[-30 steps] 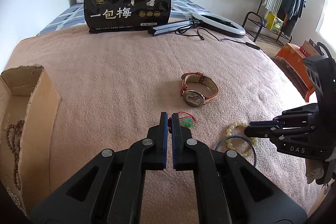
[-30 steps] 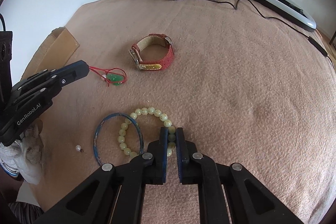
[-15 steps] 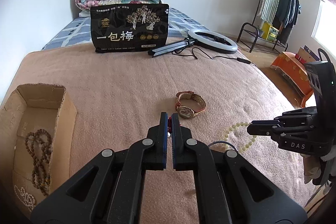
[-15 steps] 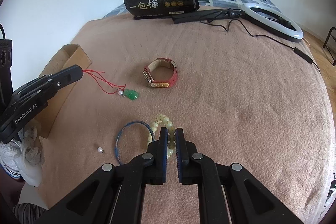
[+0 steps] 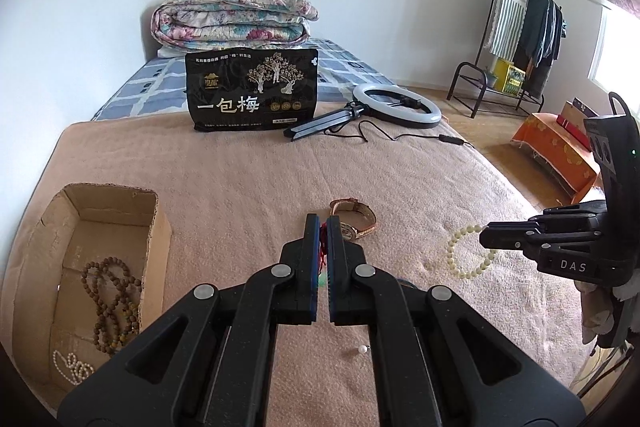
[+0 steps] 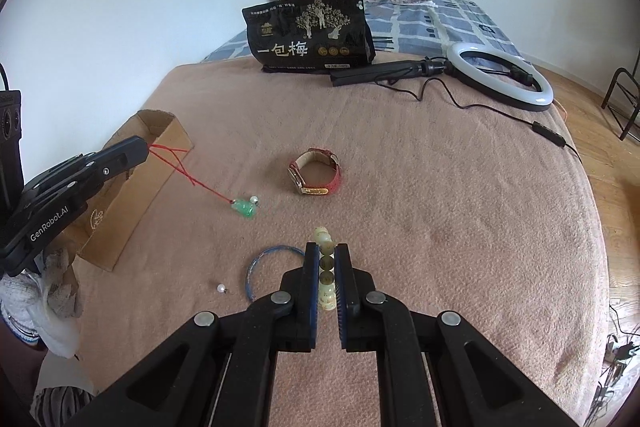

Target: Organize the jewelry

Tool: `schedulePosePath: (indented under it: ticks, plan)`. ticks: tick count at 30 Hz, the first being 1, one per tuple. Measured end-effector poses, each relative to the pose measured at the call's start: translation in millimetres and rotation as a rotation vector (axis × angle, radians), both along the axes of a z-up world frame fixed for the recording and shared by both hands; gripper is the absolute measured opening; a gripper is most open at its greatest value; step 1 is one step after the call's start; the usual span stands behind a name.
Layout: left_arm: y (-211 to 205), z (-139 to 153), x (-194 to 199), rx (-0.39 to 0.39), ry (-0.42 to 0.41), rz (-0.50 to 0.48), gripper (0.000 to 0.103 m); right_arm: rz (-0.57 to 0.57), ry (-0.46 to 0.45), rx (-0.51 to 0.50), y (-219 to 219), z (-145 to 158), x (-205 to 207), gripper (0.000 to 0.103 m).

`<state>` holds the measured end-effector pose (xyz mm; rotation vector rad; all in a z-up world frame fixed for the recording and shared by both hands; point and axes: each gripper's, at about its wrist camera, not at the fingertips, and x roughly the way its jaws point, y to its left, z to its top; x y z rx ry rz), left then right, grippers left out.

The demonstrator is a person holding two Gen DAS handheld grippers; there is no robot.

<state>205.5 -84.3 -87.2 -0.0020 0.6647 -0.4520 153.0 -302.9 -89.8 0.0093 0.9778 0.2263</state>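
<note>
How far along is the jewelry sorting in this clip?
Done: brown bead strand and white pearl chain lie in the cardboard box. In hand: left gripper holds the red-corded green pendant; right gripper holds the pale bead bracelet. Left: red-strapped watch, blue bangle, loose pearl.

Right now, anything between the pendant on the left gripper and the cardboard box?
Nothing visible. The left gripper pinches the red cord and the green pendant hangs clear of the blanket beside the cardboard box. The box is open on top, with brown beads inside. The watch lies off to the other side.
</note>
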Motion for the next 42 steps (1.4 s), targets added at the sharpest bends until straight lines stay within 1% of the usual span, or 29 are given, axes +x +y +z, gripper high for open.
schedulePosePath:
  ticks: [9, 17, 26, 34, 42]
  plan:
    - [17.3, 24.0, -20.2, -0.008, -0.04, 0.02, 0.001, 0.019, -0.035, 0.007, 14.6, 22.9, -13.6, 0.005]
    - [43.9, 43.5, -36.7, -0.018, -0.079, 0.058, 0.001, 0.053, -0.071, 0.005, 40.3, 43.5, -20.7, 0.005]
    - [82.6, 62.2, -51.5, -0.02, -0.117, 0.118, 0.001, 0.116, -0.096, 0.014, 83.6, 58.3, -23.8, 0.005]
    - [128.0, 80.5, -59.5, -0.028, -0.155, 0.19, 0.001, 0.194, -0.116, 0.006, 131.9, 65.4, -20.2, 0.005]
    - [164.4, 78.5, -59.5, -0.004, -0.159, 0.254, 0.001, 0.261, -0.121, -0.001, 175.6, 65.6, -10.4, 0.005]
